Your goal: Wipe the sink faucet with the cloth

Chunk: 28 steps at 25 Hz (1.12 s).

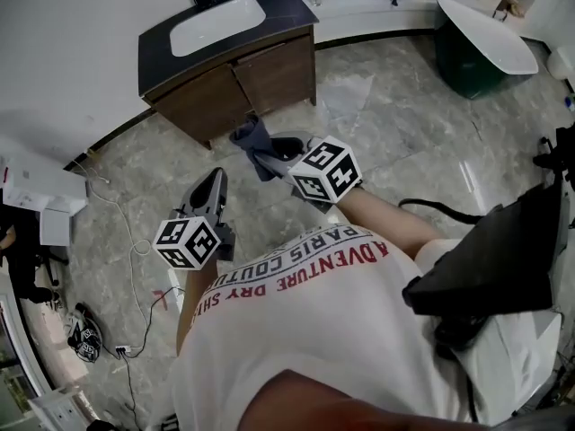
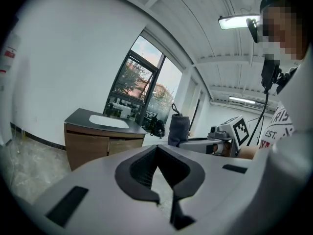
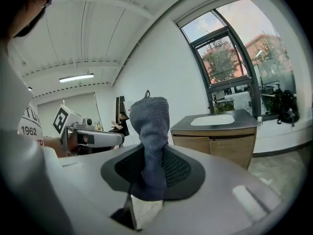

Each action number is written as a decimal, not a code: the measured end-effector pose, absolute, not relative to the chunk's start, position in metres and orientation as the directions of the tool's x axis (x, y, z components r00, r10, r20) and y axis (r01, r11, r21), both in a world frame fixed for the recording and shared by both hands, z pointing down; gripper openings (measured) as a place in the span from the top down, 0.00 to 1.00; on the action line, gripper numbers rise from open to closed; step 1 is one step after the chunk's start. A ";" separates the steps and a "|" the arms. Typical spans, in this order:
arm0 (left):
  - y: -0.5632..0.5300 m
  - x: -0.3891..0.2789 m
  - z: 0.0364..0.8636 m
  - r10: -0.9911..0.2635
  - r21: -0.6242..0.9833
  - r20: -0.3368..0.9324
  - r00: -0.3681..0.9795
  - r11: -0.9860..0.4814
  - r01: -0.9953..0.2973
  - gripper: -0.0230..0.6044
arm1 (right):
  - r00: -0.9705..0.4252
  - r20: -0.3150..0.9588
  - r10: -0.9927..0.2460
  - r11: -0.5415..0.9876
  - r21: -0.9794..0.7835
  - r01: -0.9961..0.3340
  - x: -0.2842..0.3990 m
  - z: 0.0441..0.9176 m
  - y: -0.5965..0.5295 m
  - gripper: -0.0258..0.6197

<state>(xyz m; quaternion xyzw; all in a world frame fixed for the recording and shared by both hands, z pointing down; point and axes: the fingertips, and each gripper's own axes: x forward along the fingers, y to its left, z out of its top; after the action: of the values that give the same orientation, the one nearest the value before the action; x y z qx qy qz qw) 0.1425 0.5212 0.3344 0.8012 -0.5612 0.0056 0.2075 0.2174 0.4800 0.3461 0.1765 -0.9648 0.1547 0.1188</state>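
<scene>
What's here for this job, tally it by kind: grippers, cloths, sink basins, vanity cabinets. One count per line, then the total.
Grippers: 2, the left gripper with jaws together on nothing, the right gripper clamped on the cloth
Cloths: 1, the dark blue-grey cloth
Sink basins: 1, the white sink basin
Vanity cabinets: 1, the wooden vanity cabinet
Total: 5

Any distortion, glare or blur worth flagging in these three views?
Head view: sharp, evenly lit, lines bowed at the edges. Left gripper view: heavy fisheye, dark corners, ceiling lamp blown out. Right gripper view: same fisheye, bright window, yet the cloth is sharp.
</scene>
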 end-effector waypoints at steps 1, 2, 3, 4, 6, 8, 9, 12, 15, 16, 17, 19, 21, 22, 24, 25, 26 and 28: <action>0.526 0.158 0.338 -0.896 0.329 0.244 0.371 -0.283 -0.901 0.96 | -0.907 0.288 -0.309 0.889 -0.253 -0.383 0.233 0.349 0.485 0.81; 0.532 0.173 0.341 -0.894 0.330 0.247 0.374 -0.285 -0.900 0.96 | -0.904 0.289 -0.316 0.885 -0.255 -0.391 0.249 0.351 0.490 0.81; 0.538 0.188 0.343 -0.892 0.330 0.250 0.378 -0.289 -0.899 0.96 | -0.902 0.289 -0.322 0.880 -0.261 -0.398 0.265 0.353 0.496 0.81; 0.543 0.202 0.344 -0.889 0.329 0.251 0.383 -0.294 -0.897 0.96 | -0.900 0.289 -0.325 0.875 -0.269 -0.403 0.279 0.355 0.501 0.81; 0.549 0.224 0.342 -0.885 0.322 0.251 0.391 -0.305 -0.896 0.96 | -0.898 0.294 -0.327 0.871 -0.274 -0.407 0.302 0.356 0.510 0.81; 0.552 0.241 0.338 -0.885 0.316 0.247 0.396 -0.312 -0.896 0.96 | -0.897 0.296 -0.329 0.873 -0.266 -0.409 0.318 0.354 0.516 0.81; 0.553 0.248 0.336 -0.885 0.312 0.245 0.397 -0.316 -0.896 0.96 | -0.897 0.293 -0.332 0.874 -0.263 -0.409 0.325 0.353 0.517 0.81; 0.553 0.262 0.331 -0.884 0.301 0.242 0.399 -0.322 -0.897 0.96 | -0.897 0.285 -0.337 0.874 -0.259 -0.411 0.338 0.350 0.517 0.81; 0.555 0.266 0.330 -0.883 0.300 0.247 0.398 -0.321 -0.898 0.96 | -0.895 0.285 -0.342 0.870 -0.264 -0.417 0.343 0.349 0.516 0.81; 0.555 0.266 0.330 -0.884 0.299 0.248 0.397 -0.319 -0.899 0.96 | -0.895 0.284 -0.345 0.868 -0.267 -0.419 0.344 0.348 0.515 0.81; 0.556 0.266 0.329 -0.885 0.300 0.248 0.394 -0.317 -0.900 0.96 | -0.894 0.282 -0.347 0.867 -0.268 -0.421 0.345 0.347 0.514 0.81; 0.556 0.266 0.329 -0.888 0.301 0.243 0.390 -0.313 -0.901 0.96 | -0.894 0.280 -0.350 0.866 -0.266 -0.422 0.348 0.348 0.513 0.81; 0.558 0.266 0.328 -0.892 0.307 0.230 0.390 -0.313 -0.898 0.96 | -0.894 0.281 -0.350 0.866 -0.266 -0.423 0.349 0.350 0.514 0.81; 0.558 0.266 0.328 -0.892 0.310 0.226 0.391 -0.315 -0.897 0.96 | -0.894 0.281 -0.350 0.866 -0.268 -0.423 0.348 0.351 0.514 0.81; 0.559 0.265 0.329 -0.892 0.312 0.225 0.393 -0.316 -0.896 0.96 | -0.893 0.284 -0.349 0.865 -0.270 -0.423 0.348 0.352 0.515 0.81; 0.559 0.265 0.329 -0.891 0.313 0.226 0.393 -0.316 -0.896 0.96 | -0.893 0.285 -0.348 0.865 -0.272 -0.423 0.347 0.352 0.514 0.81; 0.558 0.265 0.330 -0.891 0.314 0.227 0.394 -0.316 -0.895 0.96 | -0.894 0.286 -0.346 0.864 -0.273 -0.422 0.346 0.353 0.514 0.81; 0.557 0.264 0.331 -0.887 0.313 0.231 0.399 -0.320 -0.894 0.96 | -0.894 0.286 -0.346 0.864 -0.276 -0.422 0.344 0.354 0.514 0.81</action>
<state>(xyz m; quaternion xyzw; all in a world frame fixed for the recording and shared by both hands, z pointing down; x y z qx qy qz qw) 0.2641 0.5572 0.3311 0.8125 -0.5481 0.0085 0.1985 0.3441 0.5140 0.3541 0.2002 -0.9586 0.1676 0.1140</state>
